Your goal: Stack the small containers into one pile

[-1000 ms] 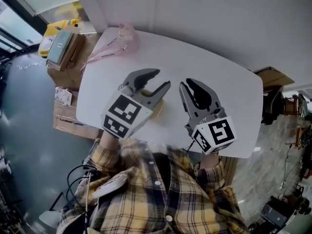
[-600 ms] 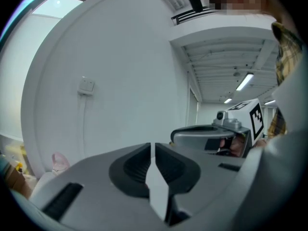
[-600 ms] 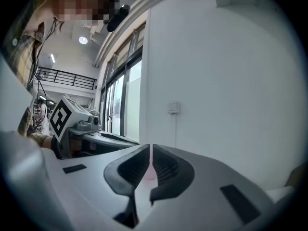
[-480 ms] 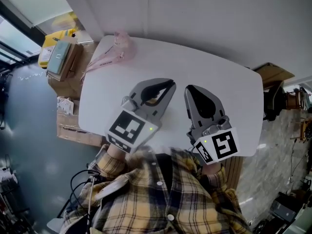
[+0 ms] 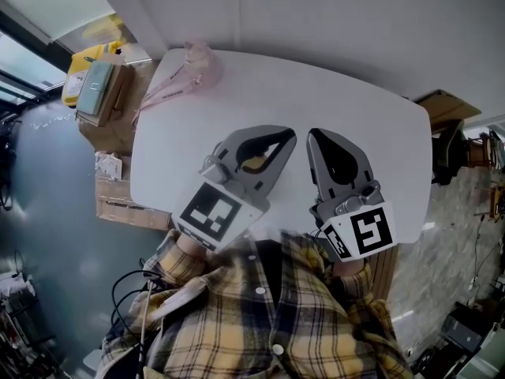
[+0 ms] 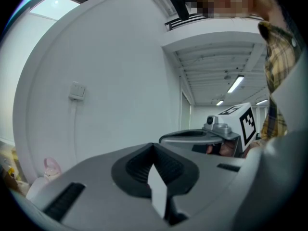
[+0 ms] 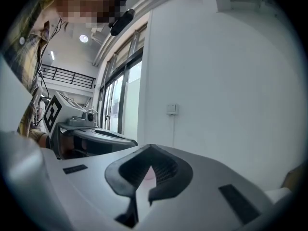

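Note:
My left gripper (image 5: 289,136) hangs above the white table (image 5: 355,109) with its jaws just closed tip to tip and nothing between them. Through the gap behind its tips shows a tan thing (image 5: 254,163) on the table, mostly hidden; I cannot tell if it is the containers. My right gripper (image 5: 316,136) hangs beside it, also just closed and empty. In the left gripper view the left gripper (image 6: 155,147) points almost level at the wall. The right gripper (image 7: 150,149) does the same in its own view.
A pink plastic bag (image 5: 193,65) lies at the table's far left corner. Cardboard boxes (image 5: 102,93) and a yellow item (image 5: 87,54) sit on the floor to the left. A white wall runs behind the table. The person's plaid shirt (image 5: 260,314) fills the near edge.
Both grippers have gone from open to shut with nothing in them. Both have risen, and the left one has drifted right toward the other.

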Demonstrator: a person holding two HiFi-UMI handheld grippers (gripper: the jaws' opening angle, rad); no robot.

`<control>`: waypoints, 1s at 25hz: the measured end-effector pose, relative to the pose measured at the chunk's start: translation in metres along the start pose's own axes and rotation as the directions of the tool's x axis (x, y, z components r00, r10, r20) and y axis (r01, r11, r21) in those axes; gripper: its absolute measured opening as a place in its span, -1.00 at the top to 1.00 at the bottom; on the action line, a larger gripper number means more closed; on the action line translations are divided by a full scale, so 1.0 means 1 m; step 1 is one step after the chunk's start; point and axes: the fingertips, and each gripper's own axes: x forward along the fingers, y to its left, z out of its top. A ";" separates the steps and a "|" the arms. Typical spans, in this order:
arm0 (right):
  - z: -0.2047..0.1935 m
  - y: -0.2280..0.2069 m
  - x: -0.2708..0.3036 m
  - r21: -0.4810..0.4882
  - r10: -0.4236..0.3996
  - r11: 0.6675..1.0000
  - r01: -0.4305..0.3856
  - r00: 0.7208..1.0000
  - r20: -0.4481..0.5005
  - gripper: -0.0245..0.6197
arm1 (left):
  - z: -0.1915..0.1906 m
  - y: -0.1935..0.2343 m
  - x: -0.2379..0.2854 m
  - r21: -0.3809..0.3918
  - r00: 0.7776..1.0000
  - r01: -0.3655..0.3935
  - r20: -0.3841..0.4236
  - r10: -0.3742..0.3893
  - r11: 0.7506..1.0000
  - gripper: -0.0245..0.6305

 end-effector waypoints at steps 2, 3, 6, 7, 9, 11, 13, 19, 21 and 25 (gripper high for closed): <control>-0.001 0.000 0.000 -0.001 0.000 1.000 0.000 1.000 -0.003 0.88 | -0.001 0.001 0.000 0.027 1.000 0.001 -0.003 -0.001 1.000 0.87; -0.002 0.000 0.000 -0.001 0.001 1.000 -0.001 1.000 -0.006 0.88 | -0.002 0.001 0.000 0.037 1.000 -0.002 -0.007 0.002 0.999 0.87; -0.002 -0.001 0.000 -0.006 0.002 1.000 -0.002 1.000 -0.014 0.88 | -0.003 0.002 -0.001 0.039 1.000 -0.009 -0.014 0.010 0.999 0.87; -0.002 -0.002 -0.001 -0.007 0.001 1.000 -0.001 1.000 -0.015 0.88 | -0.003 0.002 0.000 0.047 1.000 -0.007 -0.014 0.007 0.999 0.87; -0.001 -0.002 -0.001 -0.010 -0.002 1.000 0.002 1.000 -0.016 0.88 | -0.004 0.002 0.000 0.063 1.000 0.000 -0.016 0.001 0.998 0.87; 0.000 -0.003 -0.002 -0.011 -0.005 1.000 0.005 1.000 -0.016 0.88 | -0.005 0.001 0.001 0.065 1.000 0.004 -0.022 -0.002 0.998 0.87; 0.001 -0.004 -0.002 -0.008 -0.012 1.000 0.012 1.000 -0.014 0.88 | -0.005 0.000 0.001 0.062 1.000 0.008 -0.023 -0.007 0.998 0.87; -0.006 -0.004 -0.003 0.004 -0.028 1.000 0.028 0.999 -0.022 0.88 | -0.006 -0.001 0.001 0.046 1.000 0.011 -0.022 -0.010 0.999 0.87; -0.007 -0.007 -0.004 0.013 -0.032 0.999 0.032 0.999 -0.028 0.88 | -0.005 -0.001 0.003 0.057 1.000 0.013 -0.020 -0.012 0.998 0.87; -0.009 -0.011 -0.005 0.013 -0.030 0.999 0.030 0.998 -0.046 0.88 | -0.002 -0.003 0.006 0.067 1.000 0.012 -0.018 -0.011 0.998 0.87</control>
